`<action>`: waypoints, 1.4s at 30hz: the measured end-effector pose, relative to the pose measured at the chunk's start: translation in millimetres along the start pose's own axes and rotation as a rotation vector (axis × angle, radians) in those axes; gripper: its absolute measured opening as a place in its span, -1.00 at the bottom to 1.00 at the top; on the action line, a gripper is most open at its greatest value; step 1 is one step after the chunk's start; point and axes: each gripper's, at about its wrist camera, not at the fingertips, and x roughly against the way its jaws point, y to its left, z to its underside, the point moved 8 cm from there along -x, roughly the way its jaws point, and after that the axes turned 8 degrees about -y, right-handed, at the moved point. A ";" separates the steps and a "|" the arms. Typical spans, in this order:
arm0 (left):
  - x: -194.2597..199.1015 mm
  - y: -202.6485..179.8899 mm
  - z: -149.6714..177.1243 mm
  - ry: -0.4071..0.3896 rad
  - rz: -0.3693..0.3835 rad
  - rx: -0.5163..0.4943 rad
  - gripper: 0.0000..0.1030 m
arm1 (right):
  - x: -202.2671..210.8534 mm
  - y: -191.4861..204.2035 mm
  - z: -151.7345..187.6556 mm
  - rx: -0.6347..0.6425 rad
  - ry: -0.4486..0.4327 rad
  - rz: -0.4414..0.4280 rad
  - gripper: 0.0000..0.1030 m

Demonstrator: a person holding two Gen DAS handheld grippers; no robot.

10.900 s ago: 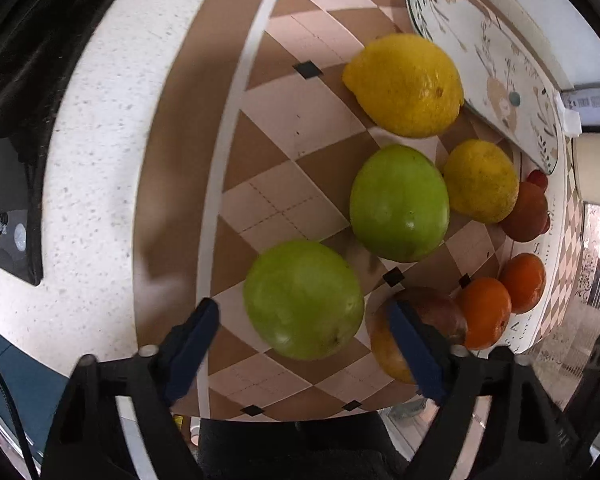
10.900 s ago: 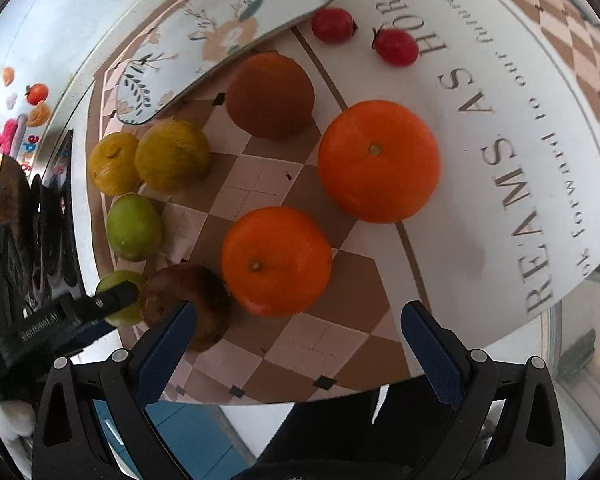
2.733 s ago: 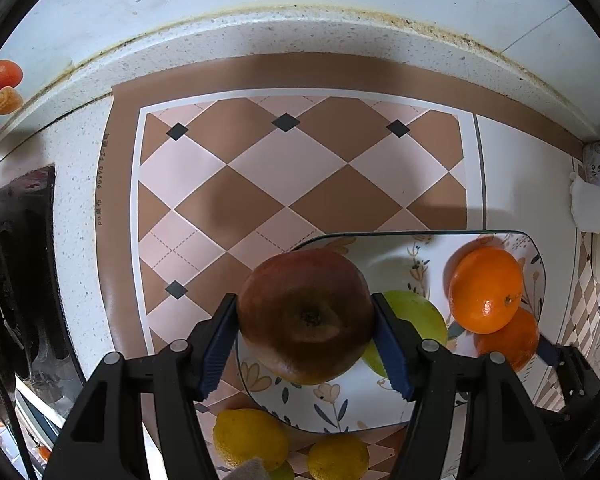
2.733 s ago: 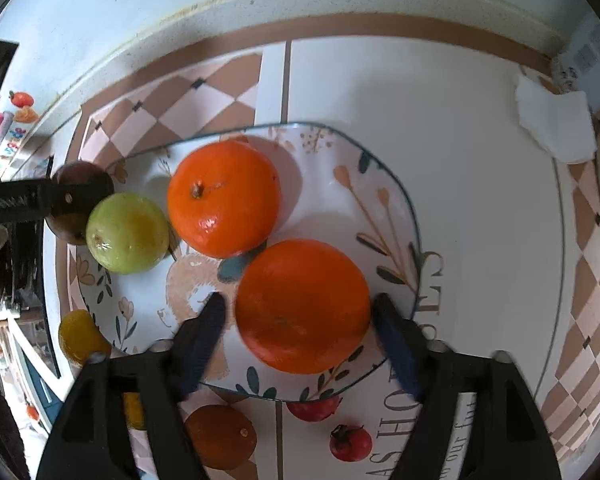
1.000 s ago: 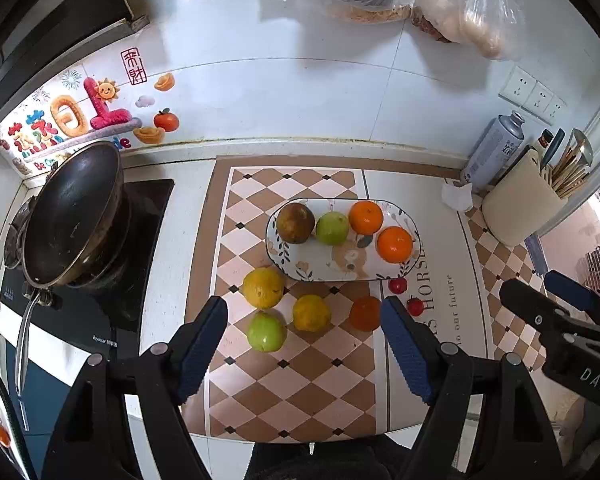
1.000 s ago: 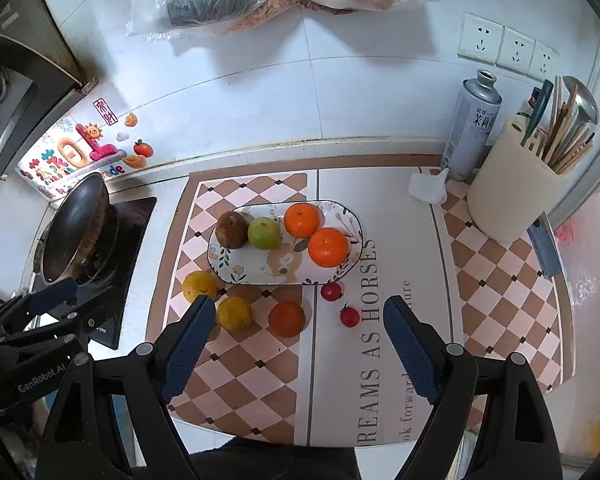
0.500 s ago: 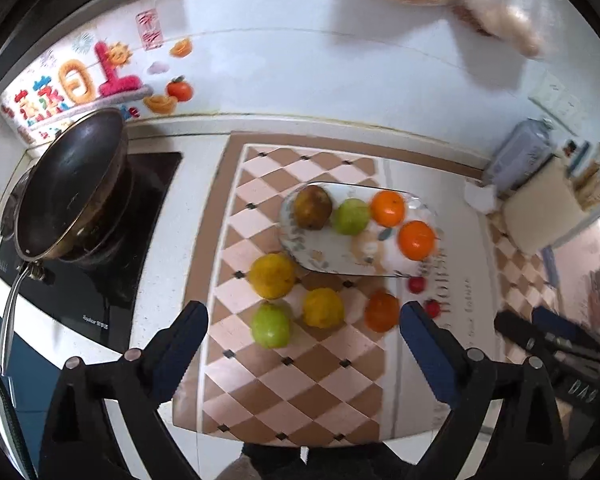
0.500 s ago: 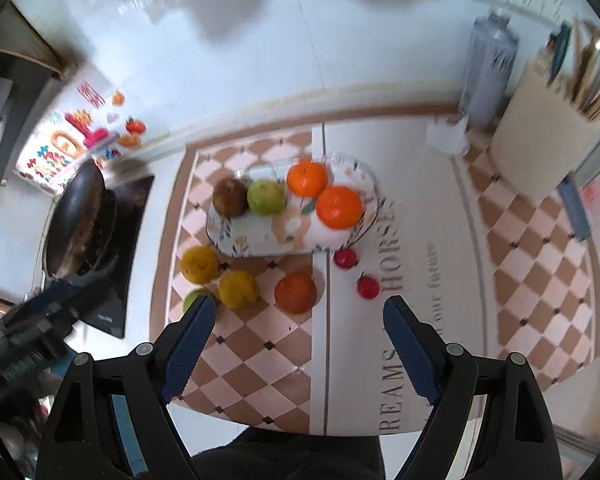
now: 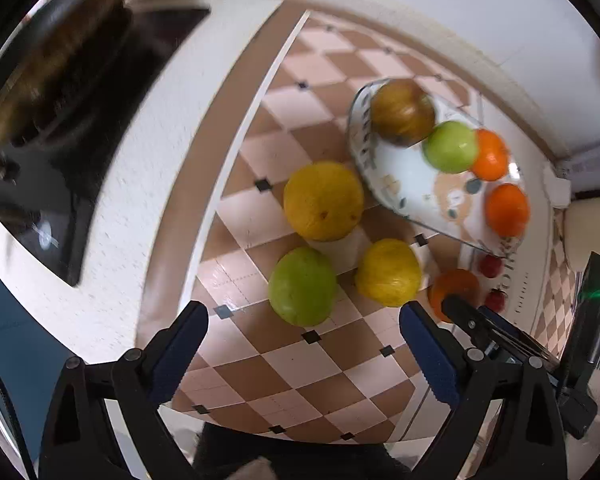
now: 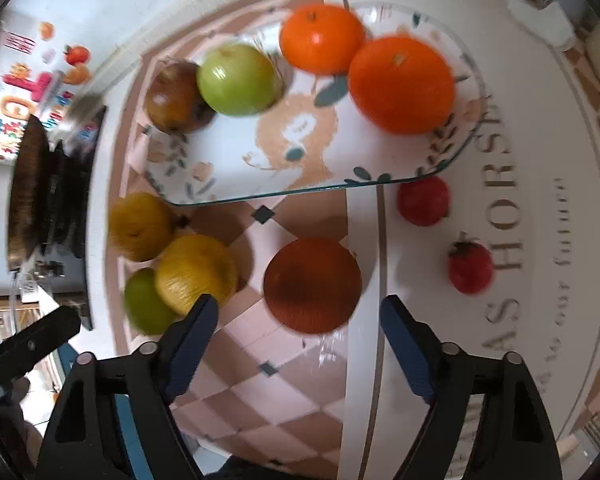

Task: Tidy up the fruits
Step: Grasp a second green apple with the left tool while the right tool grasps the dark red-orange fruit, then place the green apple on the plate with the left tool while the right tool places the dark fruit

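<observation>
My left gripper [image 9: 302, 322] hangs open over the checked mat, and a green apple [image 9: 302, 286] lies just ahead between its fingertips, untouched. Two yellow fruits [image 9: 323, 200] [image 9: 388, 272] sit beside it. The patterned plate [image 9: 360, 152] holds a brown fruit [image 9: 402, 112], a green apple [image 9: 450, 146] and two oranges [image 9: 506, 210]. My right gripper [image 10: 298, 316] has its jaws closing, with a dark orange fruit [image 10: 312, 284] just ahead between the tips; the pads do not press it. Two small red fruits [image 10: 422, 200] [image 10: 470, 266] lie to its right. The plate's rim [image 10: 300, 196] is beyond.
A black cooktop with a pan [image 9: 60, 80] fills the left side. A cream utensil holder [image 9: 592, 232] stands at the right edge. The left gripper's body [image 10: 32, 344] shows at the lower left of the right wrist view.
Both grippers have dropped from high above the counter to just over the loose fruits. The left jaws stand wider than a second ago; the right jaws have narrowed.
</observation>
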 end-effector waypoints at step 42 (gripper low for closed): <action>-3.6 -65.0 24.8 0.042 0.126 -0.133 0.01 | 7.2 4.8 1.3 0.116 -0.024 -0.032 0.14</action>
